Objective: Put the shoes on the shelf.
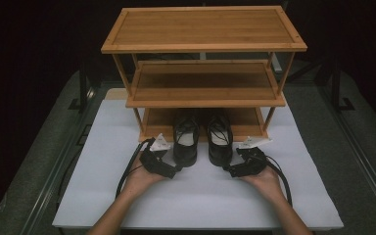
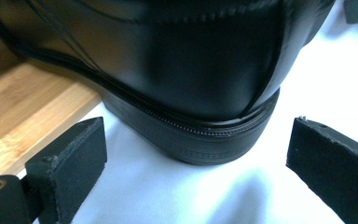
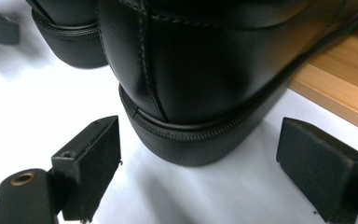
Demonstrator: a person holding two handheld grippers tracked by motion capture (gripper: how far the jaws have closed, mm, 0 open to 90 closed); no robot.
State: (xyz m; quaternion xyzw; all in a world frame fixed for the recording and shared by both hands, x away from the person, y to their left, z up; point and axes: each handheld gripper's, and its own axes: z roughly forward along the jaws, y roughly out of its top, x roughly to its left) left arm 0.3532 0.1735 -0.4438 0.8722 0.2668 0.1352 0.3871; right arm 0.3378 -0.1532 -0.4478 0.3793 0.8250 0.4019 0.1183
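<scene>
High view gives us the three-tier bamboo shoe rack (image 1: 203, 46) at the white desk's (image 1: 200, 196) far edge, two black leather shoes (image 1: 185, 139) toe-in on its bottom shelf. Our gripper views add each heel's stitching between wide-open left tool (image 2: 196, 168) and right tool (image 3: 198, 172), untouched.

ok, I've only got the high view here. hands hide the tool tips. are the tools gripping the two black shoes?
Observer: No. In the left gripper view the left tool stands open, its pads clear of the left shoe's heel.
Operator: And the right one?
Observer: Same. The right tool is open, and the right shoe's heel sits ahead of its pads, untouched.
Operator: Are the heels on the rack?
Observer: No. Both gripper views show the heels resting on the white sheet, with the edge of the rack's bottom shelf off to the side.
</scene>
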